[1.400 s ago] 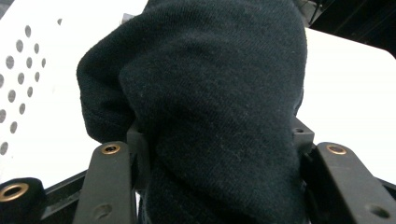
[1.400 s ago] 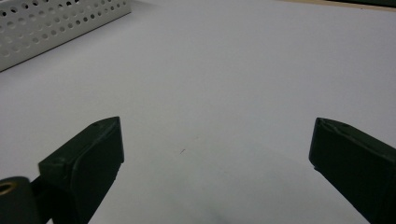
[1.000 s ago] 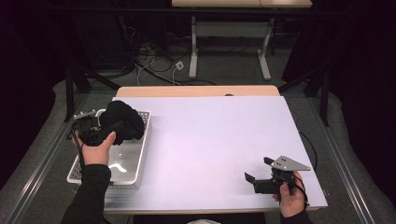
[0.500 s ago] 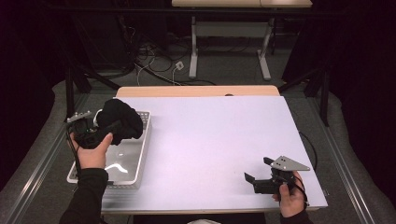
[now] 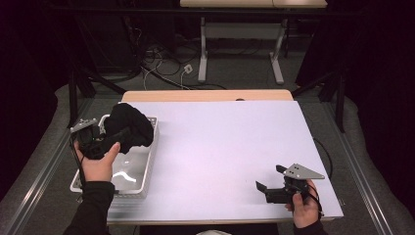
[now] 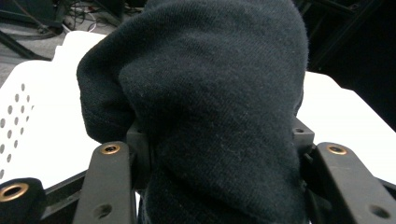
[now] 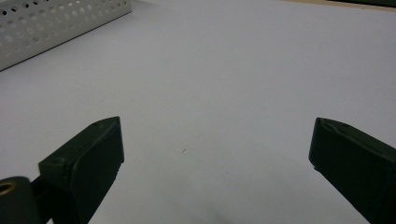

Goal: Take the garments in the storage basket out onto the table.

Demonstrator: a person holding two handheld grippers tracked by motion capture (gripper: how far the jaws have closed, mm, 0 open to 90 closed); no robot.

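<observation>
Clamped about a bundle of black cloth (image 6: pixel 205 107), the left gripper (image 5: pixel 105 142) has its jaws part-way closed, the fabric bulging up and over both of them in the left gripper view. Its partner, the right gripper (image 5: pixel 268 185), has its jaws spread wide with nothing between them, only bare tabletop beneath in the right gripper view.

By size, the white table (image 5: pixel 230 147) comes first, taking up the middle of the high view. Next is the white perforated basket (image 5: pixel 147 169) at the table's left edge, its holed wall also visible at the upper left of the right gripper view. Over the far part of that basket hangs the black cloth, held up in the left gripper, lifted above the basket's rim. Smallest is the right gripper, low at the table's near right corner, well apart from the basket and the cloth.
</observation>
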